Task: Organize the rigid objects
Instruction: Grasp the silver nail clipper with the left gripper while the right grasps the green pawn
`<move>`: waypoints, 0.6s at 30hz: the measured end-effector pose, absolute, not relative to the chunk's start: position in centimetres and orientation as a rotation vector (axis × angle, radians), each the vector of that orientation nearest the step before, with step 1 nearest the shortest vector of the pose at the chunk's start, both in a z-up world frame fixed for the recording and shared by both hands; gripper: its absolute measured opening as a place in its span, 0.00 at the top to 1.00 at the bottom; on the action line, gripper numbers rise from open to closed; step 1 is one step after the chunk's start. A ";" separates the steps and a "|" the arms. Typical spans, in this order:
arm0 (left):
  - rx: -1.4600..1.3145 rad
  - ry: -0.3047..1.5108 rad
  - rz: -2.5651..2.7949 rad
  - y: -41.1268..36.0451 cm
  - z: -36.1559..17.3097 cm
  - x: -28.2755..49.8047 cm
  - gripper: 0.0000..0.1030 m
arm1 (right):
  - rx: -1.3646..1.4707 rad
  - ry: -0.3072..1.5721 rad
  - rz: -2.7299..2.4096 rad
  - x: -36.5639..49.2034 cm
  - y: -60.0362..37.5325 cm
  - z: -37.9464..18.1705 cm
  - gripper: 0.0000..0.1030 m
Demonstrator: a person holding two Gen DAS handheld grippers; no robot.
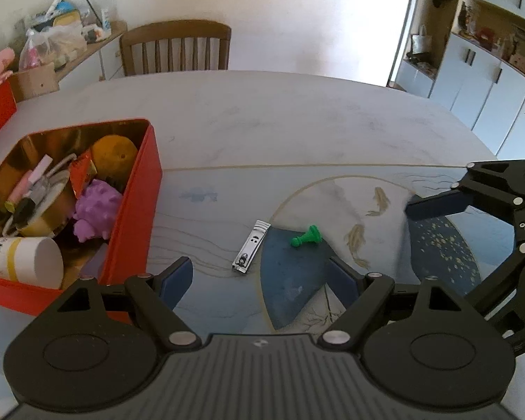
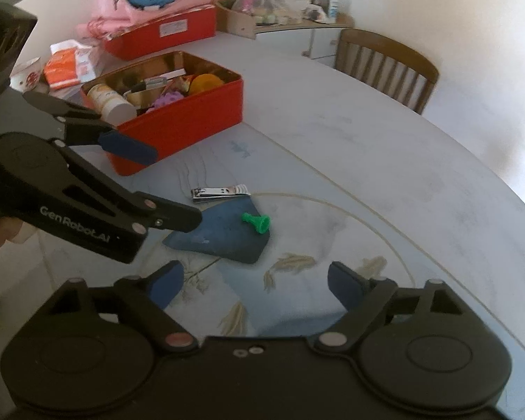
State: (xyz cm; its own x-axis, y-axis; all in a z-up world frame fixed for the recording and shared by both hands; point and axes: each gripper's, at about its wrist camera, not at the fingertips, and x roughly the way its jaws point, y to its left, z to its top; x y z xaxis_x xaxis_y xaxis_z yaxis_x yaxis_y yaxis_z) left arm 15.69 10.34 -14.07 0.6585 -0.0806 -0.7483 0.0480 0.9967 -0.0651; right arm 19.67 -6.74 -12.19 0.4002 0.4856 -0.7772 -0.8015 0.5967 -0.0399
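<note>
We hold both claws low over the tabletop, angled down toward two small things that lie loose on its painted surface: a metal nail clipper and, just beside it, a green pawn-shaped game piece tipped on its side. The left claw has its jaws apart with nothing between them, and the clipper sits just ahead of the gap, so we judge it the likelier pick for this hand. The right claw also stands apart and empty, with the green piece ahead of it, near but not reached. Both items lie near the red tin box, already crowded with a purple spiky toy, a white tube and an orange round object; it seems to be the collecting place, so the loose pieces probably belong there next. The left wrist view looks down into the box from close by and shows its contents well, while the right claw enters only at its right edge. The right wrist view shows what the other cannot: the left claw from the side, a second red box farther back under pink cloth, and a wooden chair beyond the tabletop.
</note>
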 end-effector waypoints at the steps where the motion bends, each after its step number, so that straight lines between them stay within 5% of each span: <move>1: -0.039 0.852 -0.069 10.3 -14.2 15.9 0.20 | -0.456 0.804 0.859 19.9 -6.5 -12.4 0.20; 5: -0.032 0.855 -0.064 10.2 -14.7 16.8 0.23 | -0.484 0.805 0.888 21.3 -5.8 -13.2 0.28; 18: -0.042 0.911 -0.056 11.0 -16.4 19.0 0.57 | -0.508 0.810 0.981 23.9 -4.3 -14.7 0.59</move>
State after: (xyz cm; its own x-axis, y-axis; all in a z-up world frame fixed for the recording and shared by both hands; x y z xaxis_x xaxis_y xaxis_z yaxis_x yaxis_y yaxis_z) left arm 19.01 10.99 -16.37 0.6119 -0.0661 -0.7882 0.0308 0.9977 -0.0597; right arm 23.88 -4.32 -14.71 0.3092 0.5263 -0.7921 -0.8774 0.4791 -0.0242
